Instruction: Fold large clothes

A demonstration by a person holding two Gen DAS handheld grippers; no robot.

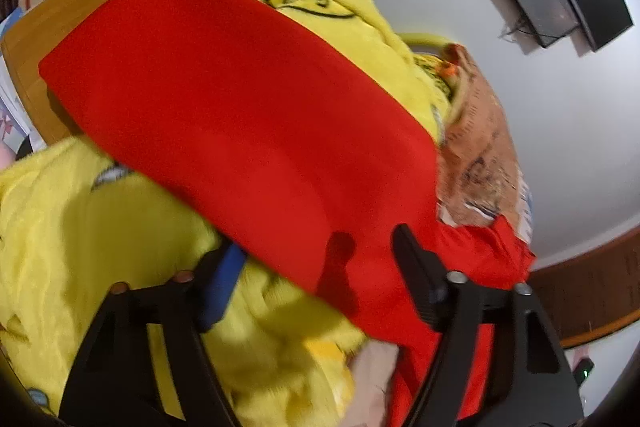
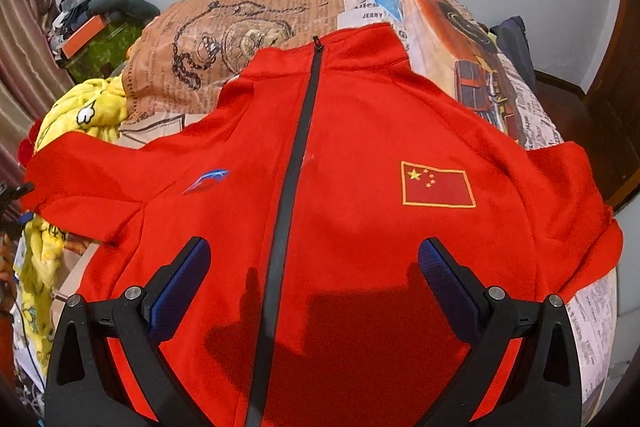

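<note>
1. One red jacket (image 2: 340, 155) lies front-up, zipped, spread across the printed bedsheet (image 2: 240, 27).
2. Right tongs (image 2: 314, 267) hover released above its lower front.
3. Left tongs (image 1: 316, 267) straddle the sleeve (image 1: 240, 115), apparently unclenched, over yellow fleece (image 1: 100, 227).

newsprint-patterned bed (image 2: 256, 27) under red jacket (image 2: 360, 131) and yellow fleece (image 2: 86, 115)

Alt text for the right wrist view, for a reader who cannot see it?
A red zip-up jacket lies face up on a newspaper-print bedcover, its dark zipper closed. The right tool hovers open above its lower front; a yellow fleece garment is bunched at left.
</note>
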